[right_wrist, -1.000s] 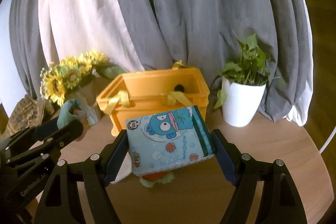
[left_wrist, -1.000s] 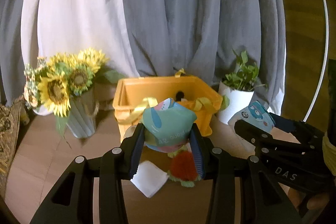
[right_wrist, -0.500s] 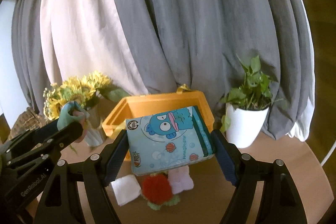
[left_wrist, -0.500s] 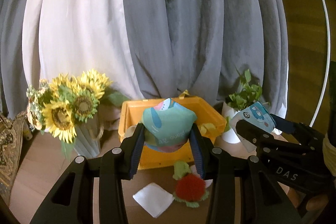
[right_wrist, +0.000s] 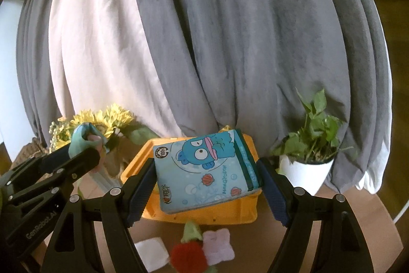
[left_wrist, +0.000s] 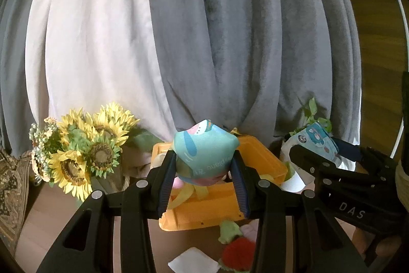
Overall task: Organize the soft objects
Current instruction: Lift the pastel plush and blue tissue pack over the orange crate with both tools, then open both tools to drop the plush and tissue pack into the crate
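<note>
Raised higher: teal printed cloth book (right_wrist: 205, 172)

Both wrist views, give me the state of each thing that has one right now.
left gripper: shut on the teal soft toy, lifted
right gripper: shut on the blue tissue pack, lifted
orange basket: open-topped, on the table
red plush strawberry, pink cloth, white cloth: lying loose before the basket

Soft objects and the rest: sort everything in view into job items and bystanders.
Job:
teal pouch in left gripper
blue cartoon pack in right gripper
orange crate
red plush
pink cloth
white cloth

Bystanders:
sunflowers
potted plant
curtains
</note>
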`<state>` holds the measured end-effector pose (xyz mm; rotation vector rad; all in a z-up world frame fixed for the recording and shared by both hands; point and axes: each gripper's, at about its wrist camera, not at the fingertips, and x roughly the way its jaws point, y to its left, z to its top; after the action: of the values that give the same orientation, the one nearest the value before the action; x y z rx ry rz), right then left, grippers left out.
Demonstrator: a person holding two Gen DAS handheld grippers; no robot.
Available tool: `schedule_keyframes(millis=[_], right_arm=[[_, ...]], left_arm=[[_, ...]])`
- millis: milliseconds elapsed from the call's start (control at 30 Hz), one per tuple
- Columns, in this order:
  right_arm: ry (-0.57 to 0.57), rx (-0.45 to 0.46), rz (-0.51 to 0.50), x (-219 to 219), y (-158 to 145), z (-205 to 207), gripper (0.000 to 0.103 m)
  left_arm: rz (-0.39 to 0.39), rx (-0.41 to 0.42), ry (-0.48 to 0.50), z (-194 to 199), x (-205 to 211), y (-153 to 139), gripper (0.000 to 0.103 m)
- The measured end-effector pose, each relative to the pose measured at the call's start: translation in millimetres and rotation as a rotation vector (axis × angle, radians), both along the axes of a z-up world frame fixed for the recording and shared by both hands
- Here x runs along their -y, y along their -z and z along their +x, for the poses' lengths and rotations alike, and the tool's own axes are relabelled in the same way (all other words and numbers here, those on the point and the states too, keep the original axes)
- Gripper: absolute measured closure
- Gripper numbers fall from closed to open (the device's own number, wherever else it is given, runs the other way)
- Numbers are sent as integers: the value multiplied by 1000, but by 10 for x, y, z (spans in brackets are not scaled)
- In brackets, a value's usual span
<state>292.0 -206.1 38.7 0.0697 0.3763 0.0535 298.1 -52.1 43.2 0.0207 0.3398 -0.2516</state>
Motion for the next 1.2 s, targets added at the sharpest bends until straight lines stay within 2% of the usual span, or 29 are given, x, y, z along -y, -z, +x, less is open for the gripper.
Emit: schedule_keyframes(millis=[500, 833, 1200], right_arm=[[-8, -45, 2, 38, 112, 611, 24], [-3, -107, 6, 49, 293, 1067, 24], [6, -199, -13, 54, 537, 1448, 24]], left_arm=[[16, -45, -34, 585, 53, 143, 61], [30, -97, -57, 994, 21, 365, 61], [46, -195, -50, 1415, 55, 690, 61]])
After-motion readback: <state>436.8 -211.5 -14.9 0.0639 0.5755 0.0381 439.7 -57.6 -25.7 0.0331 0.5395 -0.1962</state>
